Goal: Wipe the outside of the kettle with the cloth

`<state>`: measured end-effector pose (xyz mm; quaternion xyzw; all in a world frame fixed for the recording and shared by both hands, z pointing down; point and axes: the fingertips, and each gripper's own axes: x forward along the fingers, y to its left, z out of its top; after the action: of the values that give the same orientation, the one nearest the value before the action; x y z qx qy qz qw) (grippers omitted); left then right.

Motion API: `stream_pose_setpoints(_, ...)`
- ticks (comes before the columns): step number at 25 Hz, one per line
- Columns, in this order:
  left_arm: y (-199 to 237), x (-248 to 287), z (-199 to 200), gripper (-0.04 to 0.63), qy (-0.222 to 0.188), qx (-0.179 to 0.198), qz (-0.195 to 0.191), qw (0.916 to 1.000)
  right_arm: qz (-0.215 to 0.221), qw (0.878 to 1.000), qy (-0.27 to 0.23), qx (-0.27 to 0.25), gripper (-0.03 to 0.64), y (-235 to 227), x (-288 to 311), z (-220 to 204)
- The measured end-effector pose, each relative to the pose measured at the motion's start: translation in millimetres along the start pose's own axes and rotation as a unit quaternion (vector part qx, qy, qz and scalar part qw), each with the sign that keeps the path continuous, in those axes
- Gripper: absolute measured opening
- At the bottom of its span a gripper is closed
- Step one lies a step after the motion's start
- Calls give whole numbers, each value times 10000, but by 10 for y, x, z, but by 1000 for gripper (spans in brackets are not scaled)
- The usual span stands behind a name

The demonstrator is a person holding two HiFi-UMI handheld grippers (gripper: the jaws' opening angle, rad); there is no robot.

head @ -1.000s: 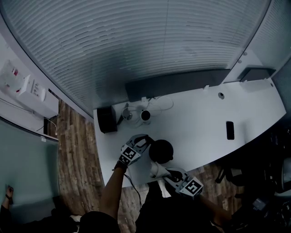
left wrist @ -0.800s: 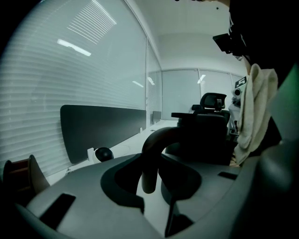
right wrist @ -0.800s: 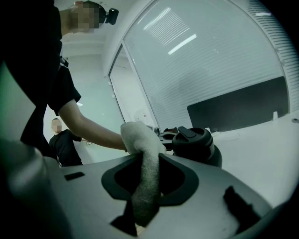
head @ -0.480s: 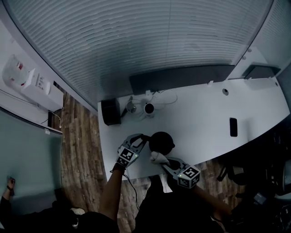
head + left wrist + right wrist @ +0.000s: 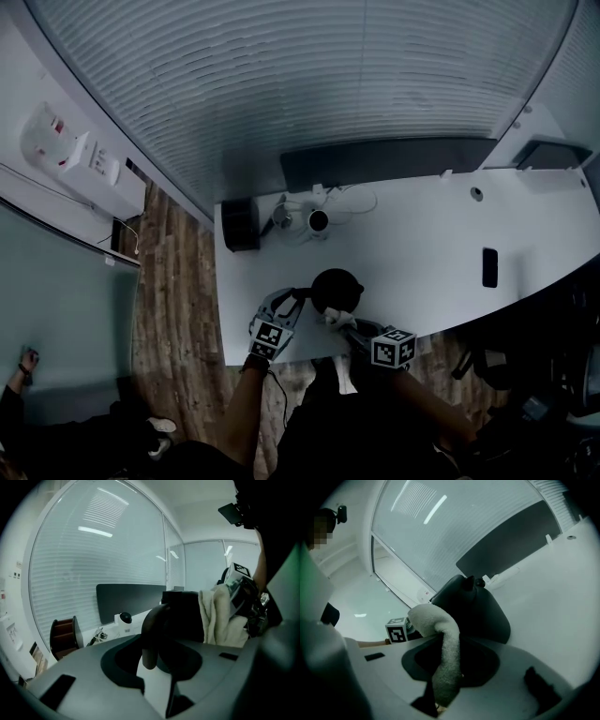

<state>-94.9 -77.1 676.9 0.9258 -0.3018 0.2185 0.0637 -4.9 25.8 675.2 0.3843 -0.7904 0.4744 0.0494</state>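
Note:
A black kettle (image 5: pixel 336 287) stands near the front edge of the white table (image 5: pixel 422 253). My left gripper (image 5: pixel 284 307) is shut on its curved handle (image 5: pixel 152 632), which runs between the jaws in the left gripper view. My right gripper (image 5: pixel 354 330) is shut on a pale cloth (image 5: pixel 335 320). The cloth (image 5: pixel 440 639) hangs out from between the jaws of my right gripper (image 5: pixel 445 681). In the left gripper view the cloth (image 5: pixel 216 616) lies against the kettle body (image 5: pixel 183 616) on the side away from the handle. The kettle (image 5: pixel 476 611) fills the middle of the right gripper view.
At the table's back left stand a black box (image 5: pixel 240 225) and two small round devices (image 5: pixel 319 221) with cables. A dark panel (image 5: pixel 384 161) runs along the back edge. A black phone (image 5: pixel 488 267) lies to the right. Wooden floor (image 5: pixel 173 309) lies to the left.
My right gripper has rolled and carried the cloth from the table's front edge up against the kettle. My left gripper has shifted sideways, still on the handle.

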Motion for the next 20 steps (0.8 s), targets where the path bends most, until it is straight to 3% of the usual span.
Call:
stream_pose_setpoints(5,-22,-40,-11,114,90,-143,156,9997,-49,9988,424,245,86,-170,92,-245)
stream_pose_setpoints(11,-67,-91,-43,114,279,-285,341,9986,-668,9896,921,876,86,-731,168,-524)
stream_pose_setpoints(20,-109,-125,-69,114,239,-523,655,9962,-834,9823,1453,836,86,-1012,299,-699)
